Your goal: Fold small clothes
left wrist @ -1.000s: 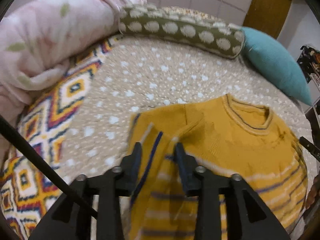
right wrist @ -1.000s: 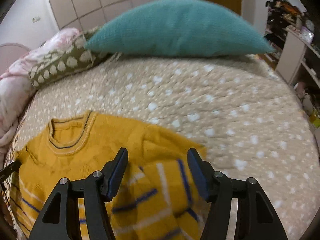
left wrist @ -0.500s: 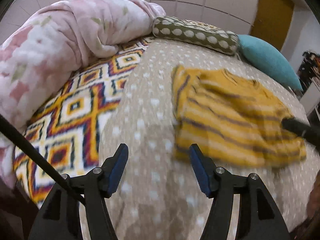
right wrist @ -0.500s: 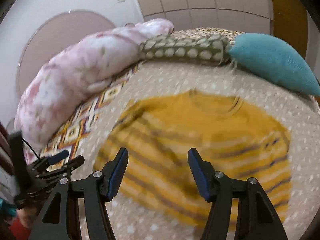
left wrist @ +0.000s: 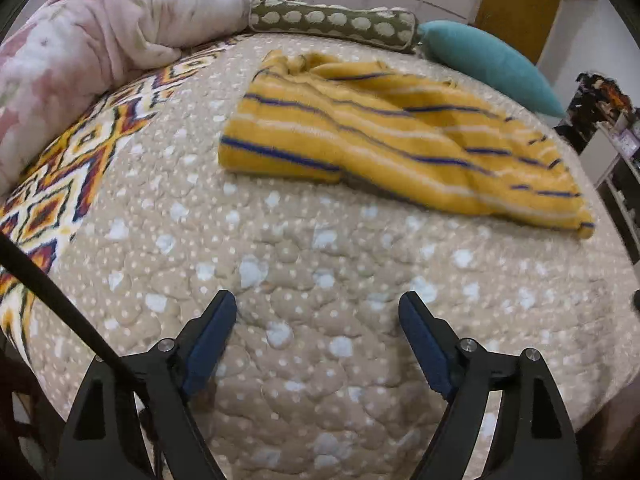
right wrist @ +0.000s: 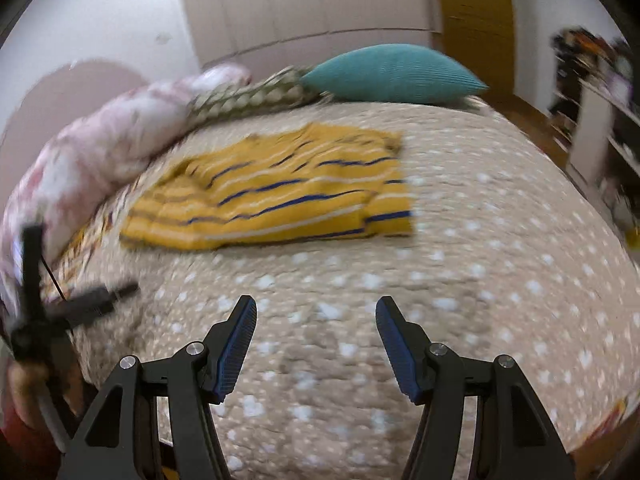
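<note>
One yellow sweater with blue and white stripes, folded into a flat bundle, lying on the bed toward its head end, touched by neither tool.
One beige white-spotted quilt covering the bed.
One pink rolled duvet along the bed's left edge.
One patterned blanket, beside the duvet.
One olive spotted bolster and one teal pillow at the head edge.
One left gripper: fingers opening, nothing between them.
One right gripper: fingers apart, empty, over bare quilt.
</note>
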Demonstrator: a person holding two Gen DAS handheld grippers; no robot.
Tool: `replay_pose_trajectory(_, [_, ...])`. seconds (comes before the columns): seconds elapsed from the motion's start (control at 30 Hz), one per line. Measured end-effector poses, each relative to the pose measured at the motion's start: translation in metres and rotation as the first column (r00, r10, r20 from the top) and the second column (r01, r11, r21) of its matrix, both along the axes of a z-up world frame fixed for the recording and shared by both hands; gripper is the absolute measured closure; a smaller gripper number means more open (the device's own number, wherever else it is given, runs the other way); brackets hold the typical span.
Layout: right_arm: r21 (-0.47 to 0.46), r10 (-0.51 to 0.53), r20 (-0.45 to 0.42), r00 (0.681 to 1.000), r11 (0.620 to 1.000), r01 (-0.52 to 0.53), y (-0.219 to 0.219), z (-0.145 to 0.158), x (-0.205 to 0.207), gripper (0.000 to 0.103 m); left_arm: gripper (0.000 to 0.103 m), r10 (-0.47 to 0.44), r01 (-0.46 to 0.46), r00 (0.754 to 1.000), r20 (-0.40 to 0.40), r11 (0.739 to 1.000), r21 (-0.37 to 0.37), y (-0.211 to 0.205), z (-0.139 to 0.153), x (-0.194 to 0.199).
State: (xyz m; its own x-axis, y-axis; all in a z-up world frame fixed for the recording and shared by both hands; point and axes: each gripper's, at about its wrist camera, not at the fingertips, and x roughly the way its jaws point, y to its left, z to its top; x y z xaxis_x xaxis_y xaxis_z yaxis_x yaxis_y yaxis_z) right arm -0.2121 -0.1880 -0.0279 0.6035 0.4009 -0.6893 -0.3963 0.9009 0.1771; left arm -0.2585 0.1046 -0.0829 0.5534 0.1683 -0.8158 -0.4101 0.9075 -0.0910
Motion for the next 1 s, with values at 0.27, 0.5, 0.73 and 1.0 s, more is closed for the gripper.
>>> replay_pose_trajectory(0.27, [0.028,-0.066,-0.027,0.997,0.997,0.067,-0.013,-0.014,0.006,0.036,0.012,-0.008,0.008,1.000,-0.003,0.995,0.095,-0.019,-0.009,0.003])
replay_pose_trajectory(0.5, [0.043,-0.098,-0.074,0.992,0.994,0.102,-0.023,-0.032,0.011,0.036,0.010,-0.011,0.011,1.000,-0.001,0.996,0.093,-0.017,-0.009,0.004])
replay_pose_trajectory(0.73, [0.048,-0.103,-0.080,0.991,0.993,0.107,-0.024,-0.033,0.010,0.036,0.010,-0.014,0.014,1.000,-0.002,0.996,0.088,-0.015,-0.010,0.003])
replay_pose_trajectory(1.0, [0.047,-0.101,-0.101,0.990,0.993,0.107,-0.020,-0.039,0.012,0.036,0.008,-0.017,0.017,1.000,-0.001,0.994,0.112,-0.019,-0.010,0.004])
